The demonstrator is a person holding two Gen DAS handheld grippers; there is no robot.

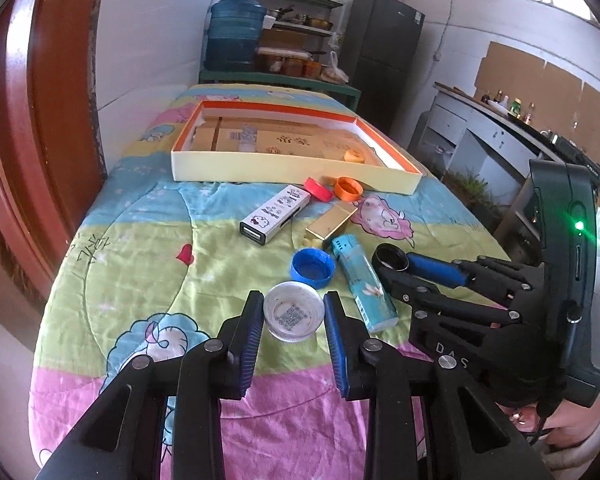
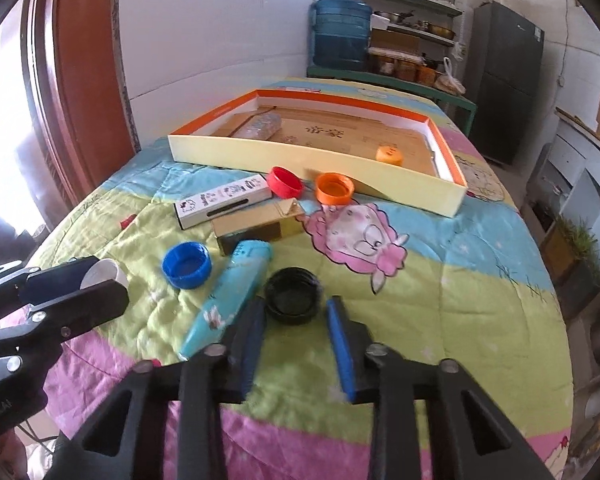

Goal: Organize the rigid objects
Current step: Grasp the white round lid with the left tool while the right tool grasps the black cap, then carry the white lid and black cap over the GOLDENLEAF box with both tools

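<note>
My left gripper (image 1: 294, 297) is shut on a white cap (image 1: 294, 322) just above the quilt; the right wrist view shows that cap (image 2: 104, 270) between its fingers. My right gripper (image 2: 296, 303) is shut on a black cap (image 2: 294, 294) low over the quilt, to the right of a light blue lighter (image 2: 228, 292). A blue cap (image 1: 312, 268), a gold box (image 1: 332, 224), a white printed box (image 1: 274, 214), a red cap (image 1: 318, 189) and an orange cap (image 1: 348, 188) lie loose. Behind them an orange-rimmed box tray (image 1: 292, 168) holds another orange cap (image 1: 354, 155).
The table is covered by a cartoon-print quilt (image 2: 440, 280). A red-brown door frame (image 1: 48, 120) stands to the left. A water jug (image 1: 234, 36), shelves and a dark fridge (image 1: 384, 48) are beyond the far end. A counter (image 1: 500, 128) runs along the right.
</note>
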